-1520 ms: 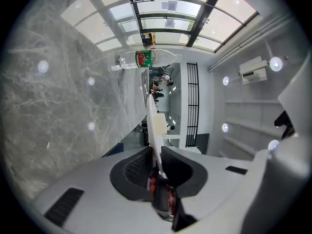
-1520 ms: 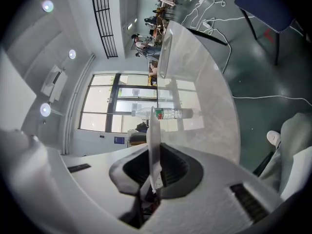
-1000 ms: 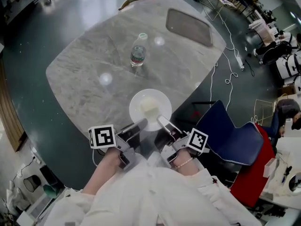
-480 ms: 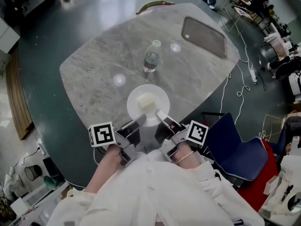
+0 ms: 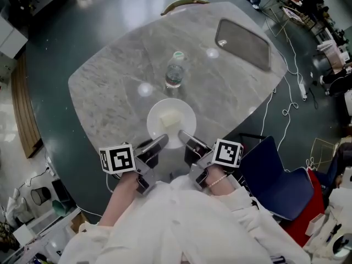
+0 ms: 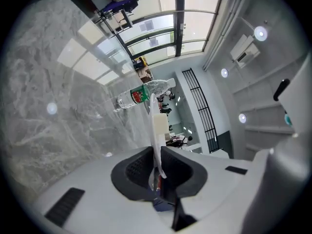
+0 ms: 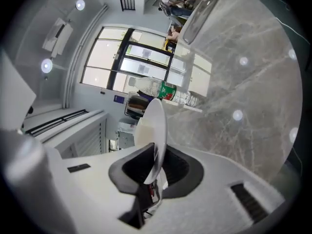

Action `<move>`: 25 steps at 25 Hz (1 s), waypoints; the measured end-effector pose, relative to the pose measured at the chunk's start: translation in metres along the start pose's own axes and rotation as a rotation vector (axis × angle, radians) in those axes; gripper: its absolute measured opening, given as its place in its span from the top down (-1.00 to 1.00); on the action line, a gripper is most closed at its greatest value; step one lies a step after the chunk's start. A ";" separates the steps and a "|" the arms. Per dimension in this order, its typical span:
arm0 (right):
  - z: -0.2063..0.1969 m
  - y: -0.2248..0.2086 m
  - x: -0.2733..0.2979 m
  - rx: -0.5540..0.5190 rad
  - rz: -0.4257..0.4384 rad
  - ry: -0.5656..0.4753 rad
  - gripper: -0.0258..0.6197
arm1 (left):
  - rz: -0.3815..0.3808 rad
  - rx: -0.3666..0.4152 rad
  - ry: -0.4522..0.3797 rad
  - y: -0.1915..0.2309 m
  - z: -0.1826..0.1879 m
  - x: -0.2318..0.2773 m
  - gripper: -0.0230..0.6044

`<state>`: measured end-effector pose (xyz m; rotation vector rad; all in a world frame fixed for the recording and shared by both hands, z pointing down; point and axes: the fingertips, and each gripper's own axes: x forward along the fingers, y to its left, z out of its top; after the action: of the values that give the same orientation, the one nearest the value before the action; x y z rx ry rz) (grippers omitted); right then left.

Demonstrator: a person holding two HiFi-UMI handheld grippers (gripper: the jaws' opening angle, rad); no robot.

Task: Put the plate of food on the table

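I hold the plate (image 5: 184,110) by its near rim with both hands. My left gripper (image 5: 159,142) has its jaws closed on the left part of the rim, and my right gripper (image 5: 185,138) has its jaws closed on the right part, with only the thin edge between them. The plate sits over the near edge of the bench (image 5: 110,87), a little short of the water bottle (image 5: 175,73). I cannot tell whether it touches the stone. I judge this to be the setting-down step: next I should lower it level, both sides together, then let go. Counted: one plate, one pale block of food (image 5: 169,119), one bottle, one dark tray (image 5: 243,44), two grippers.
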<state>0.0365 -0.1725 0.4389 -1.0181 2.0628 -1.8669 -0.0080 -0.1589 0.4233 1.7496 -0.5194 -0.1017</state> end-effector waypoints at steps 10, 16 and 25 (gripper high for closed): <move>-0.011 -0.032 0.010 -0.143 -0.042 0.205 0.85 | 0.142 -0.046 0.054 0.042 -0.015 0.014 0.78; -0.019 -0.062 0.012 -0.142 -0.104 0.255 0.79 | 0.224 -0.085 0.088 0.067 -0.029 0.022 0.78; -0.013 -0.090 0.019 -0.182 -0.157 0.303 0.72 | 0.266 -0.156 0.096 0.091 -0.032 0.036 0.78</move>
<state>0.0477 -0.1706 0.5313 -1.0175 2.4260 -2.0501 0.0092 -0.1583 0.5248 1.5123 -0.6515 0.1260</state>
